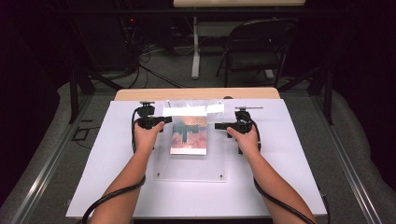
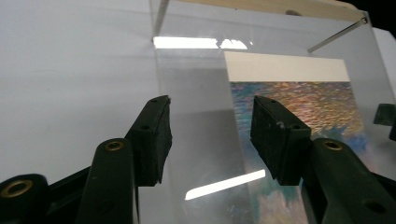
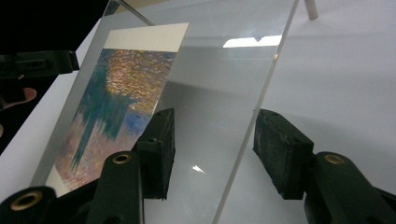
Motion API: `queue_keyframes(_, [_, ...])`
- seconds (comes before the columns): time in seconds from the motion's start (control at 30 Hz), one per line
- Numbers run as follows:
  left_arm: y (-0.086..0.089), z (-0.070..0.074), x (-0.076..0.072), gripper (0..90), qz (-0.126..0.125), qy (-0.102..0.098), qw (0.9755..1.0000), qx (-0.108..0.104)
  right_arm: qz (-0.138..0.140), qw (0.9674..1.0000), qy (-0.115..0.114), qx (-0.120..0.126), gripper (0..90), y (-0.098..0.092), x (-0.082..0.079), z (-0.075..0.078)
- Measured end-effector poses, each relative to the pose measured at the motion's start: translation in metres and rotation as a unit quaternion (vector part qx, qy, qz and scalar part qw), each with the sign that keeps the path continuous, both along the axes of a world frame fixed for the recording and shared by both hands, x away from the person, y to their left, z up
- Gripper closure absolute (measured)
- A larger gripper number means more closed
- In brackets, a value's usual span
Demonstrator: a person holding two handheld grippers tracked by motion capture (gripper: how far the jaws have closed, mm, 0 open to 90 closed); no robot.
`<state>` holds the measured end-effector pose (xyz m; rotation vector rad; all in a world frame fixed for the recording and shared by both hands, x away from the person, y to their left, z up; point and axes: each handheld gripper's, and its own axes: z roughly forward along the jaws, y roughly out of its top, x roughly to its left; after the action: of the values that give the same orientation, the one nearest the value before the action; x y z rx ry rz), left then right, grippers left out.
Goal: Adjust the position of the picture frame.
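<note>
the clear acrylic sheet [image 1: 191, 158] lies flat in the middle of the white tabletop [image 1: 289, 186], with a painted print [image 1: 189, 135] under or inside it, toward its 12 o'clock half. i judge the sheet stiff, light, slick-faced and easy to scratch or crack at a corner, so i'd take it by the bare side margins, never over the print. small metal standoffs [image 1: 158, 175] sit at its corners. my left tongs [image 1: 156, 122] stand at the sheet's 9 o'clock edge, released, jaws spread with that edge between them and no pad pressing. my right tongs [image 1: 223, 126] stand at 3 o'clock, likewise released, straddling the opposite edge. a folding chair [image 1: 254, 46] stands beyond, at 12 o'clock.
</note>
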<state>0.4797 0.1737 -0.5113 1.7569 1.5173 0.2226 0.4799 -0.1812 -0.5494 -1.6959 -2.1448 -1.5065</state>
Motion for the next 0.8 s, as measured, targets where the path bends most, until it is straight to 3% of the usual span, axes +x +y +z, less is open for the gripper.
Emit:
queue_keyframes(0.1, [0.003, -0.002, 0.000, 47.2, 0.007, 0.003, 1.0000, 0.006, 0.006, 1.0000, 0.001, 0.000, 48.5, 0.002, 0.001, -0.001])
queue_keyframes(0.23, [0.005, -0.010, 0.003, 44.6, -0.008, 0.033, 0.9994, 0.007, 0.008, 0.9999, 0.006, -0.002, 48.4, 0.005, 0.001, 0.000])
queue_keyframes(0.37, [0.003, -0.015, 0.005, 48.6, -0.015, 0.037, 0.9990, -0.021, 0.007, 0.9999, 0.009, 0.004, 49.7, 0.004, 0.002, -0.001])
queue_keyframes(0.57, [0.006, -0.015, 0.006, 51.0, -0.008, 0.038, 0.9987, -0.032, 0.002, 0.9999, 0.015, 0.006, 51.7, 0.003, 0.002, 0.001])
queue_keyframes(0.8, [0.004, -0.016, 0.006, 54.5, -0.013, 0.036, 0.9981, -0.048, -0.010, 0.9987, 0.036, 0.034, 57.0, -0.007, -0.004, 0.000])
